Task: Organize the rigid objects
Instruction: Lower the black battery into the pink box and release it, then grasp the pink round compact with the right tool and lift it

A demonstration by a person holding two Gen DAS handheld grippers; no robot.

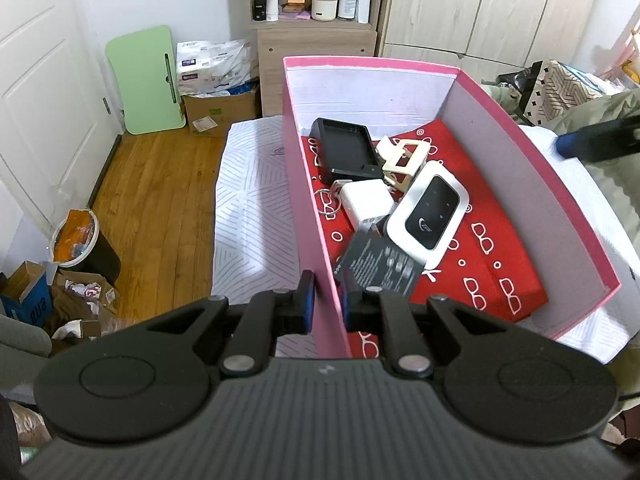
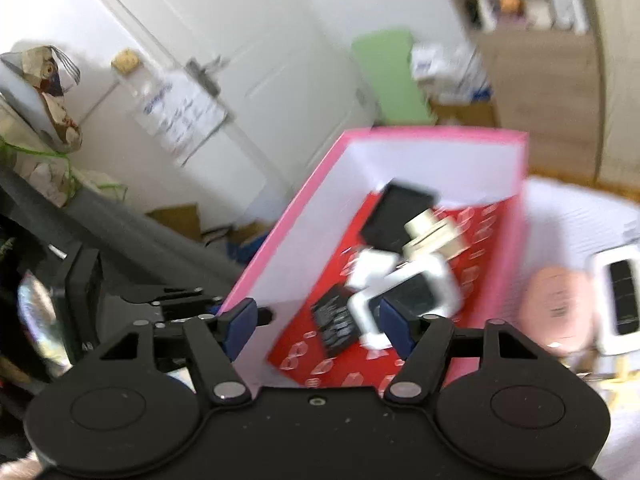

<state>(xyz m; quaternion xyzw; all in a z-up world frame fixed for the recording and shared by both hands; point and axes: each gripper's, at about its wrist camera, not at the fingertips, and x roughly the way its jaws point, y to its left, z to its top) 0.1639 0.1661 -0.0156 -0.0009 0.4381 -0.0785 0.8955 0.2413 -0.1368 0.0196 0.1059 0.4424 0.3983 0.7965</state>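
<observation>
A pink box (image 1: pixel 508 184) with a red patterned lining sits on a white cloth. Inside lie a white pocket router (image 1: pixel 428 210), a black tray (image 1: pixel 348 152), a white charger (image 1: pixel 366 202), a beige clip (image 1: pixel 404 160) and a black card (image 1: pixel 380 266). My left gripper (image 1: pixel 328 300) is shut on the box's left wall (image 1: pixel 304 216). My right gripper (image 2: pixel 316 322) is open and empty above the box's near end (image 2: pixel 400 168); this view is blurred. It also shows at the left wrist view's right edge (image 1: pixel 600 142).
On the cloth right of the box lie a pink round object (image 2: pixel 556 304) and a white device (image 2: pixel 620 300). A wooden shelf unit (image 1: pixel 316 36), green board (image 1: pixel 146 80), cardboard boxes and a bin (image 1: pixel 86 248) stand on the wooden floor.
</observation>
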